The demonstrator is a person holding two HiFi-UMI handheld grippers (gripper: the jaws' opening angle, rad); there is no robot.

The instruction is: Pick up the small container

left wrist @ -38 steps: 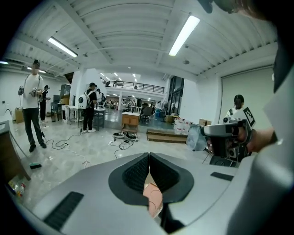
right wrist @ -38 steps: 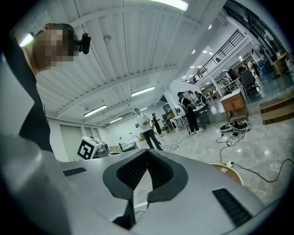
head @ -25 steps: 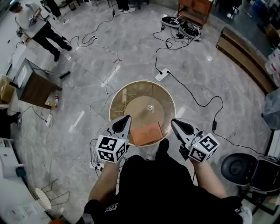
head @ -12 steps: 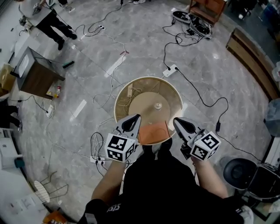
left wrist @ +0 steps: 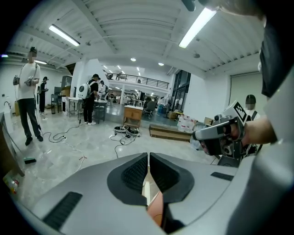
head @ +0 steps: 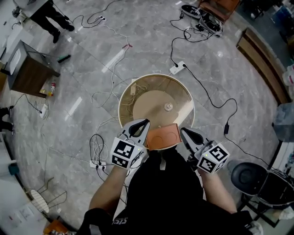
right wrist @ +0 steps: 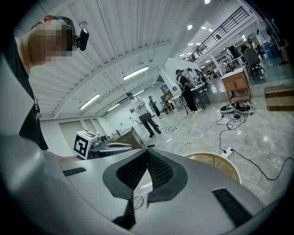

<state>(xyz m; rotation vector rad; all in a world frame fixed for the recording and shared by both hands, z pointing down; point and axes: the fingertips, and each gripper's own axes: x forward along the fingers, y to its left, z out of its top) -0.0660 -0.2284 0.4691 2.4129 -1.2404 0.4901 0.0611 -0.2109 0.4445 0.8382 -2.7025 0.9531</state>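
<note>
The small container [head: 169, 107], a little pale round pot, stands near the middle of the round wooden table [head: 138, 92]. An orange-brown flat square piece [head: 163, 136] lies at the table's near edge, between my two grippers. My left gripper [head: 143, 123] hangs at that piece's left, shut with nothing in it, its pads [left wrist: 138, 172] touching. My right gripper [head: 183, 132] is at the piece's right, also shut and empty [right wrist: 147, 153]. Both grippers are well short of the container. The table rim [right wrist: 220, 160] shows in the right gripper view.
Cables run over the marble floor around the table, with a power strip [head: 177, 68] behind it. A wooden cabinet [head: 27, 73] stands far left, a bench [head: 262, 59] at the right, a black round seat [head: 250, 176] near right. A person [head: 46, 13] stands at the top left.
The head view has shifted, so the table and container sit slightly higher and further right. Both grippers stay shut at the table's near edge.
</note>
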